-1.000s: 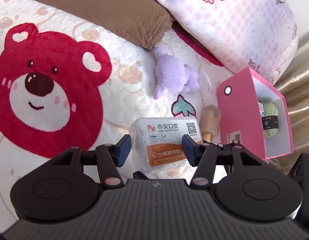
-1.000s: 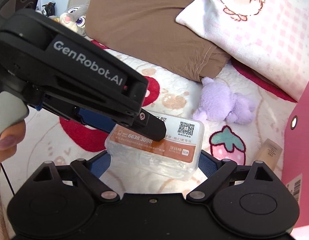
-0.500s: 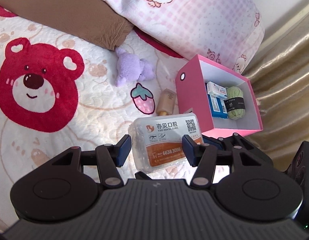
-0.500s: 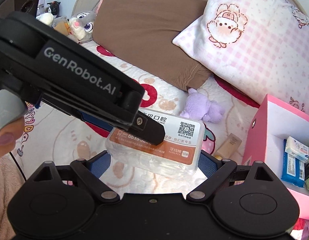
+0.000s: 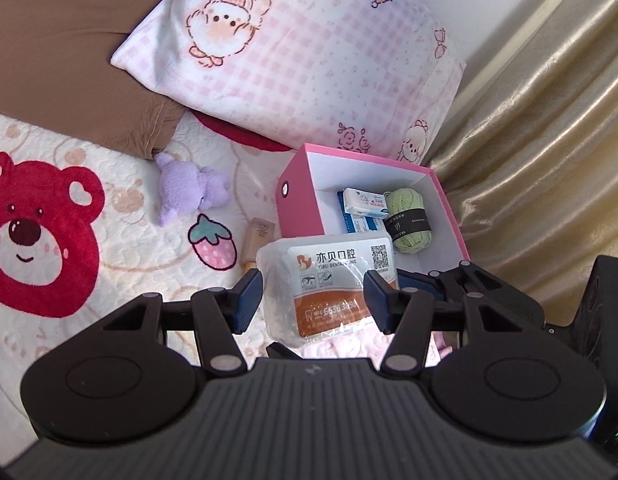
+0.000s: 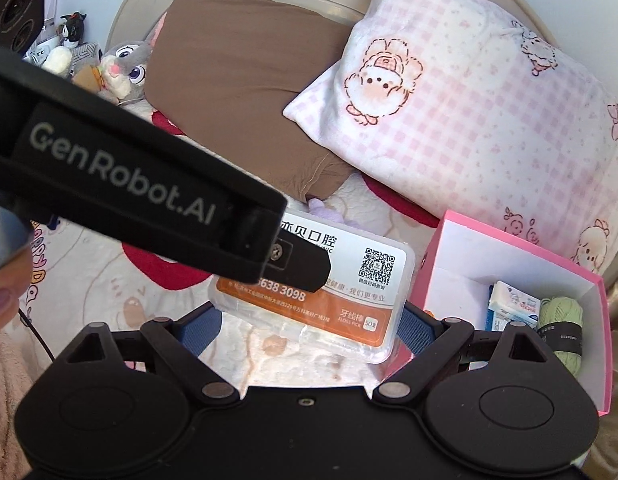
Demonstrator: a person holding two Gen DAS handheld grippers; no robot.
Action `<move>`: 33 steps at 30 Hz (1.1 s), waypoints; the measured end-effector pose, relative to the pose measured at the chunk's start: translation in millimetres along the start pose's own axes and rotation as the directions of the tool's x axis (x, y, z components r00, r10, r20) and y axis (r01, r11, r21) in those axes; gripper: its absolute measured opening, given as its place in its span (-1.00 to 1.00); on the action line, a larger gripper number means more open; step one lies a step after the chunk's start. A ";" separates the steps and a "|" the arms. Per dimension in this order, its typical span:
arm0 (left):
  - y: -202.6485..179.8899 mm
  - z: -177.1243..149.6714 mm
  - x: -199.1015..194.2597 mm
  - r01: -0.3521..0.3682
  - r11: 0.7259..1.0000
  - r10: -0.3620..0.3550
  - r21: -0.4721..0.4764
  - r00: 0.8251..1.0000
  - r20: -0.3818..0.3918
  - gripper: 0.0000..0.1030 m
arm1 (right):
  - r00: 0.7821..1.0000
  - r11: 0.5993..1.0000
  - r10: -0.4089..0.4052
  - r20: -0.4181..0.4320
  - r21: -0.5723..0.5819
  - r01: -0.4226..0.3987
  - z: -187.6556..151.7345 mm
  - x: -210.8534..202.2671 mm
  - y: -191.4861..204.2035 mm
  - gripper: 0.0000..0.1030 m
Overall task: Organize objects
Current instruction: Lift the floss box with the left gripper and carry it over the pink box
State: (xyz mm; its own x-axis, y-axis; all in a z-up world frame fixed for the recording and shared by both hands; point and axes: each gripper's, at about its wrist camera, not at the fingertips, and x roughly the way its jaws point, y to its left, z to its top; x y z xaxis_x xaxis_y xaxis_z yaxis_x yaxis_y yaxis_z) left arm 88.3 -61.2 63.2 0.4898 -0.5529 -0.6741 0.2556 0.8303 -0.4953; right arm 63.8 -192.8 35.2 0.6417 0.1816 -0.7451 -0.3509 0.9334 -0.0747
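Observation:
A clear floss-pick box with an orange and white label (image 5: 329, 288) is held in the air between both grippers. My left gripper (image 5: 315, 300) is shut on its two short sides. My right gripper (image 6: 309, 320) is shut on its long ends; the box also shows in the right wrist view (image 6: 341, 300), with the left gripper's body crossing over it. The open pink box (image 5: 299, 204) stands just beyond on the bed, holding green yarn (image 5: 409, 220) and small packets (image 5: 363, 202). It also shows in the right wrist view (image 6: 449, 256).
A purple plush toy (image 5: 189, 192) and a beige tube (image 5: 259, 236) lie on the bear-print bedspread left of the pink box. A pink checked pillow (image 5: 309, 60) and a brown pillow (image 5: 61, 40) lie behind. A gold curtain (image 5: 549, 140) hangs at the right.
Both grippers have lifted the floss-pick box off the bedspread and carried it to the right, closer to the pink box, whose inside now shows.

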 end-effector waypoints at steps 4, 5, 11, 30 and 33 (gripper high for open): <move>-9.9 5.4 4.7 0.040 0.999 -0.040 0.010 0.999 -0.016 0.03 | 0.999 0.999 -0.047 -0.020 -0.007 0.046 2.0 -4.1 -6.7 0.84; -13.9 6.9 6.4 0.047 0.999 -0.047 0.018 0.999 -0.019 0.03 | 0.998 0.998 -0.059 -0.024 -0.008 0.059 2.1 -5.1 -9.6 0.84; -35.6 12.9 20.7 0.064 0.996 -0.062 0.062 0.998 -0.029 0.03 | 0.994 0.995 -0.102 -0.037 0.018 0.102 -1.2 -10.6 -28.4 0.84; -90.9 48.6 191.0 0.075 0.997 -0.069 0.017 0.974 -0.216 0.03 | 0.990 0.983 -0.087 -0.108 0.155 0.103 -33.9 30.3 -164.5 0.83; -89.7 50.5 226.1 0.063 0.998 -0.064 -0.011 0.963 -0.260 0.03 | 0.987 0.975 -0.053 -0.152 0.205 0.083 -43.2 51.7 -187.0 0.83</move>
State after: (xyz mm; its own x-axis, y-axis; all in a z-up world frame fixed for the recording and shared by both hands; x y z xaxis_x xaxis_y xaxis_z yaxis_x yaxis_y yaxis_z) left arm 218.1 -257.2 -17.1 0.2387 -0.6037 -0.7606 0.2763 0.7931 -0.5428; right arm 133.1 -371.3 -18.1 0.5482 0.0833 -0.8322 -0.1489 0.9889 0.0009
